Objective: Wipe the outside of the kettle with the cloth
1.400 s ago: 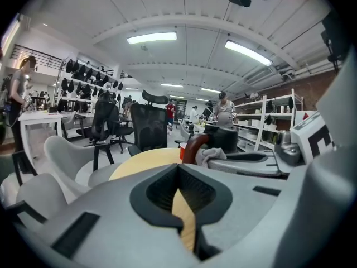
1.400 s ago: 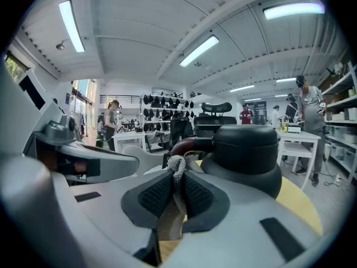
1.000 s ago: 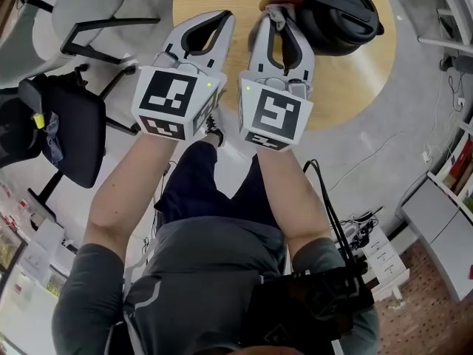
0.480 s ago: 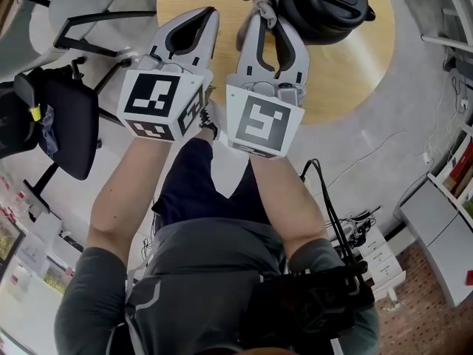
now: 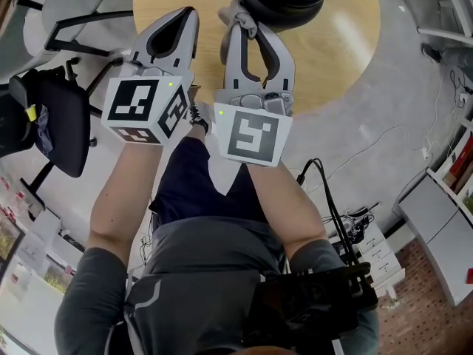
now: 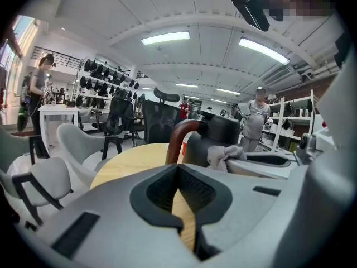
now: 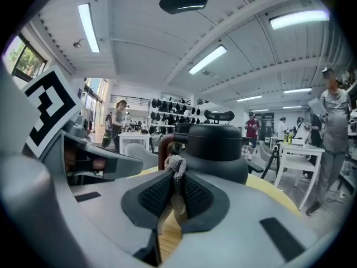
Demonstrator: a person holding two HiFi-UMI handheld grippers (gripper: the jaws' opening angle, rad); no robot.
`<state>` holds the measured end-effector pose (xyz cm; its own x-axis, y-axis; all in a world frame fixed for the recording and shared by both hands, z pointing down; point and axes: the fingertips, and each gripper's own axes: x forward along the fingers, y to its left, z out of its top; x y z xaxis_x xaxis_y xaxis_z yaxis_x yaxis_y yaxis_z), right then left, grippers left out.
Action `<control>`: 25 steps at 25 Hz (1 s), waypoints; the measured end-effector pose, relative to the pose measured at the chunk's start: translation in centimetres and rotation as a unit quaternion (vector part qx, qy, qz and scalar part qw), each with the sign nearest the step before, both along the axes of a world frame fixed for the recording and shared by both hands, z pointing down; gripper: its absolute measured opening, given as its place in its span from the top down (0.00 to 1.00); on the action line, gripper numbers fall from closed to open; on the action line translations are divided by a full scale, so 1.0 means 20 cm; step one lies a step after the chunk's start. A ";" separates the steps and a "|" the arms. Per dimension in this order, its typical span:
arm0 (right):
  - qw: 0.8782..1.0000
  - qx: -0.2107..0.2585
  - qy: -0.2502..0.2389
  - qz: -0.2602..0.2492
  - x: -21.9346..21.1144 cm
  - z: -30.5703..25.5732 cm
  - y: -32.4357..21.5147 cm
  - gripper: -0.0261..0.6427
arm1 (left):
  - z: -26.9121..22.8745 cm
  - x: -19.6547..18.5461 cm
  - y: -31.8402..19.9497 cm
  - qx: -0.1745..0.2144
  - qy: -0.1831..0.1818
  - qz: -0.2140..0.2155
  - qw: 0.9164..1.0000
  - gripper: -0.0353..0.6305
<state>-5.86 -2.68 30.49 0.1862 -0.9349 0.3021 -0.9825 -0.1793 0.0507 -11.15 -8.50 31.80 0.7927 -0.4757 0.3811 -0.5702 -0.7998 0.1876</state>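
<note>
Left of our left gripper (image 5: pixel 186 17), whose jaws meet on nothing, stand a black chair (image 5: pixel 59 117) and a pale chair (image 5: pixel 77 2). Our right gripper (image 7: pixel 175 177) pinches the grey cloth (image 7: pixel 176 164). Just ahead of it, on the round wooden table (image 5: pixel 340 50), stands the black, brown-handled kettle (image 7: pixel 217 149).

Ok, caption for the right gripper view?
Right gripper jaws shut on the grey cloth, facing the black kettle on the table.
</note>
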 end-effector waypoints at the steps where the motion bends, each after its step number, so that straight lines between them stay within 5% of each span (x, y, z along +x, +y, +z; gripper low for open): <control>1: 1.000 0.000 -0.002 -0.003 0.01 0.00 0.02 0.88 | 0.00 0.01 0.01 0.000 -0.002 -0.002 1.000 0.94; 21: 1.000 0.014 -0.019 -0.007 0.42 0.01 0.26 0.88 | -0.06 0.20 0.18 0.015 -0.006 -0.027 1.000 0.94; 25: 0.998 0.056 -0.027 -0.010 0.55 -0.02 0.23 0.88 | -0.07 0.22 0.18 0.018 -0.006 -0.037 0.999 0.94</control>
